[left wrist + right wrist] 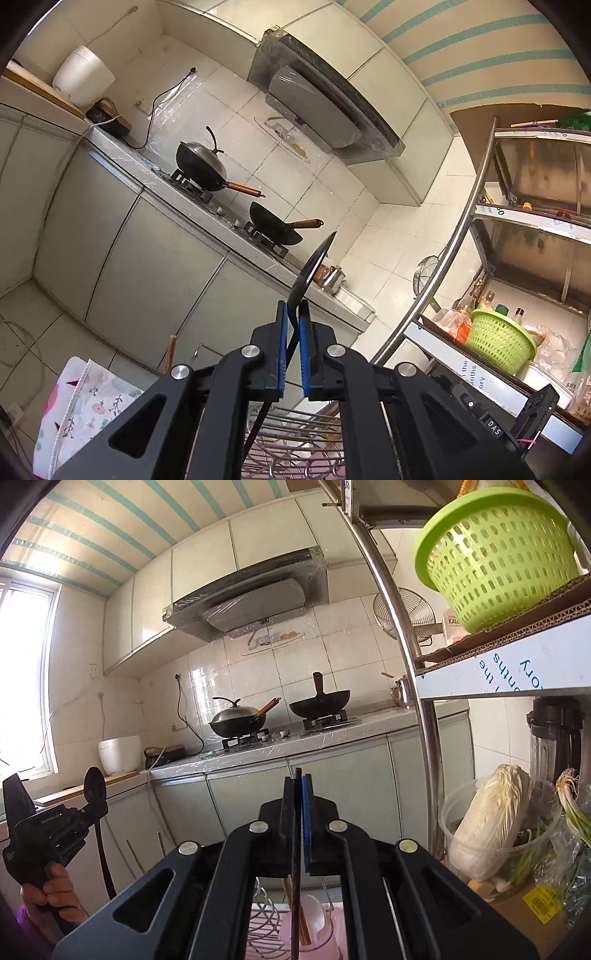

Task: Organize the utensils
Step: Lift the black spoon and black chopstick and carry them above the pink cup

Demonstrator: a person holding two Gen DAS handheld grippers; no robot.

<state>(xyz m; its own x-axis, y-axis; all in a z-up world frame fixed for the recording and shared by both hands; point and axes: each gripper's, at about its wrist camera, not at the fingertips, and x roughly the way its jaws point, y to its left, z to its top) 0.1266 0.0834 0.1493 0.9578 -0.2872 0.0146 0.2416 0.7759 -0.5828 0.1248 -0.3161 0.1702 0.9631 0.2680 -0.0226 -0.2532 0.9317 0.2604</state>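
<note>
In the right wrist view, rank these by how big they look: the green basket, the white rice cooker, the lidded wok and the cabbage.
1. green basket, though it sits nearest the camera
2. cabbage, also near
3. lidded wok and white rice cooker: too alike to rank, both far off

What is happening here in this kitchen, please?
A person holds a gripper in each hand. The left gripper is shut on a black spoon, raised over a wire rack. The right gripper is shut on a thin dark utensil above a pink holder.
</note>
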